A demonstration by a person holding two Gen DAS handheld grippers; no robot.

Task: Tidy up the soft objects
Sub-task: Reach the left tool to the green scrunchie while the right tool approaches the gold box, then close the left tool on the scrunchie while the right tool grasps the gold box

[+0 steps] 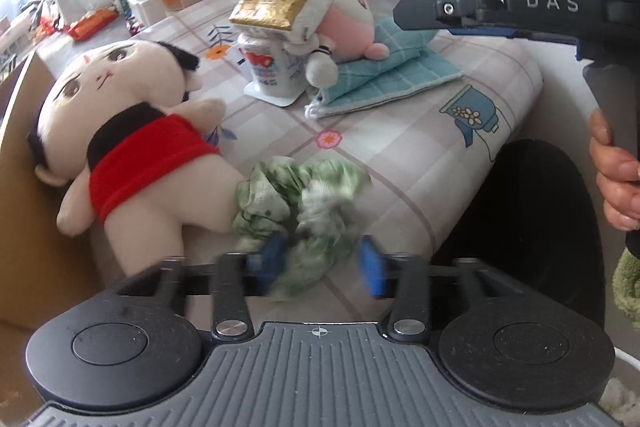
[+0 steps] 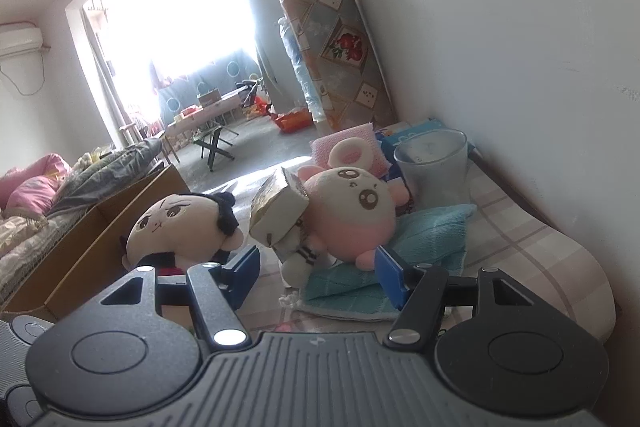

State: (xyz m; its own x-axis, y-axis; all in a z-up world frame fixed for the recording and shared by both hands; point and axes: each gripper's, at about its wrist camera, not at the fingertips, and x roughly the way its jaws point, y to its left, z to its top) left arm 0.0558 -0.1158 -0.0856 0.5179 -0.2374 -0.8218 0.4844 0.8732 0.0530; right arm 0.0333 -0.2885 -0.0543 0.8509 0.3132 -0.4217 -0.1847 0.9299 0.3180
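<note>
Green scrunchie lies at the near edge of the patterned table, against the leg of the red-shirted doll. Your left gripper has its blue fingers parted on either side of the lower fabric; motion blur hides whether they grip it. Your right gripper hangs open and empty, facing the pink plush on the blue cloth. Left is clearly the nearer hand.
</note>
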